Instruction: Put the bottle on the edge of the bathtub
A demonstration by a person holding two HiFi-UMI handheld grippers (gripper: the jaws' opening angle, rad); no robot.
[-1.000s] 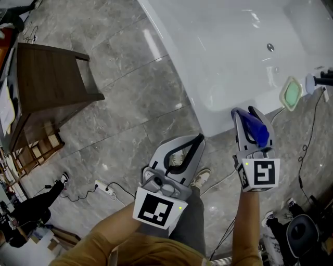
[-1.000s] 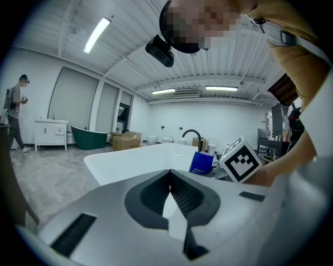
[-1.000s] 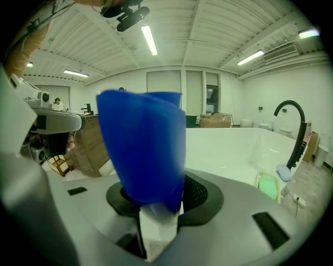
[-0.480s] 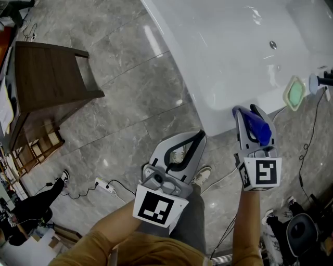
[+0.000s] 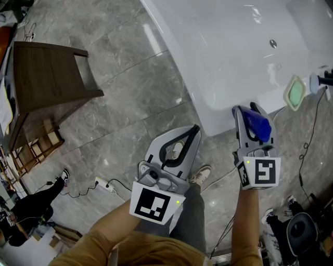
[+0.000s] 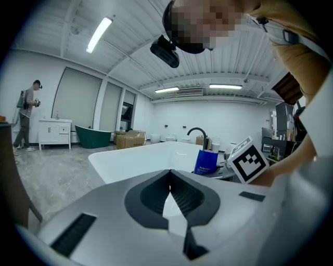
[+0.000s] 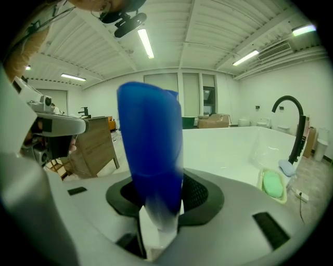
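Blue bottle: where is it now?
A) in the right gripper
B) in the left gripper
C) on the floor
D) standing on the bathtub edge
A: the right gripper view shows the blue bottle clamped between the fingers of the right gripper.

Bright, even indoor light from ceiling tubes (image 6: pixel 99 34) high above the left claw (image 6: pixel 169 174). Streaks of white glare on the bathtub (image 5: pixel 250 15) beyond the right claw (image 5: pixel 248 110), softer sheen on the floor (image 5: pixel 130 88) ahead of the left claw. Strong fisheye bending and black corners in both claw views. Blurred and out of focus right at the lens: the blue bottle (image 7: pixel 151 140) in the right claw. Faint shadows only.
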